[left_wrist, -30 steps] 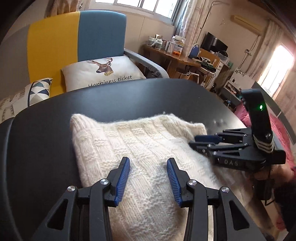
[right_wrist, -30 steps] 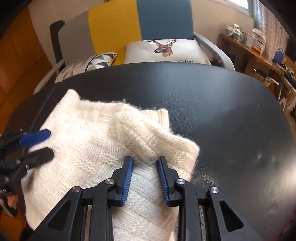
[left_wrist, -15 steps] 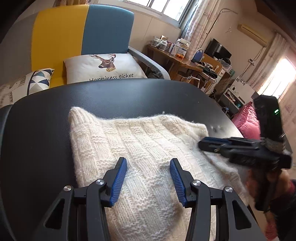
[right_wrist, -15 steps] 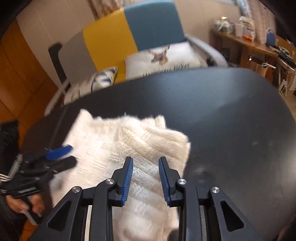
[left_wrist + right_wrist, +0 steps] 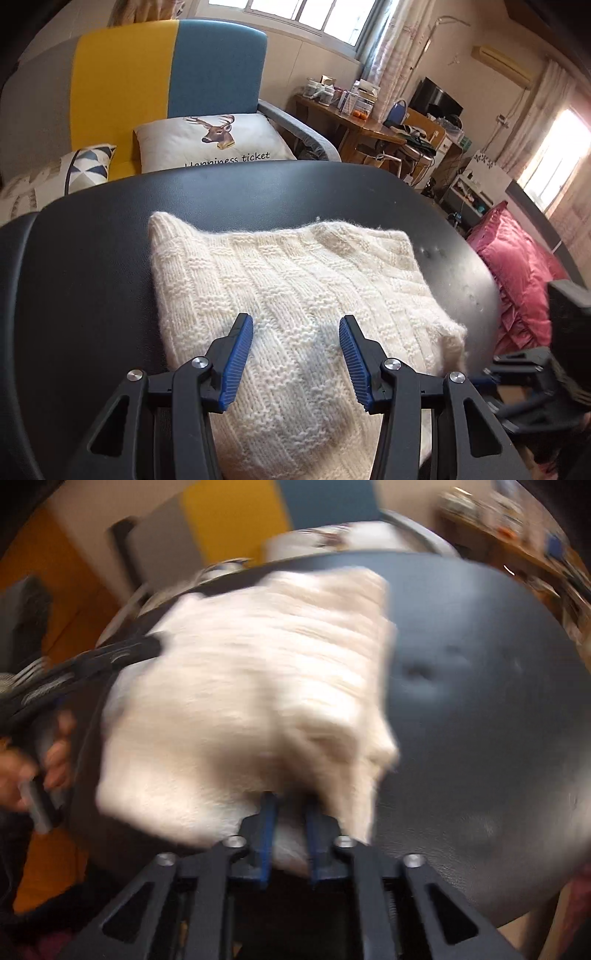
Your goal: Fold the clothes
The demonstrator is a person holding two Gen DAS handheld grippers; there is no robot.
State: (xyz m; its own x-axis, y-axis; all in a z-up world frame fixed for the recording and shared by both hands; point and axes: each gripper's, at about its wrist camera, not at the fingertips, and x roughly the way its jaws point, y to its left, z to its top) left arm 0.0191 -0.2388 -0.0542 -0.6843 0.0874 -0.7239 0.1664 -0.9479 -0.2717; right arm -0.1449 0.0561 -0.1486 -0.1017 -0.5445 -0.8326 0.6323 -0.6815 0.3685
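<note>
A cream knitted sweater lies folded on the round black table. My left gripper is open and empty, hovering over the sweater's near edge. In the blurred right wrist view the sweater fills the middle, and my right gripper stands at its near edge, jaws narrowly apart with knit between them. The left gripper also shows in the right wrist view at the sweater's left side. The right gripper's body shows low at the right in the left wrist view.
Beyond the table stands a yellow and blue sofa with a deer pillow. A pink bed is to the right, a cluttered wooden desk behind. The table's bare top lies right of the sweater.
My right gripper has dropped back from the sweater's right corner to its near edge, moving fast. My left gripper has pulled back and risen a little, still open.
</note>
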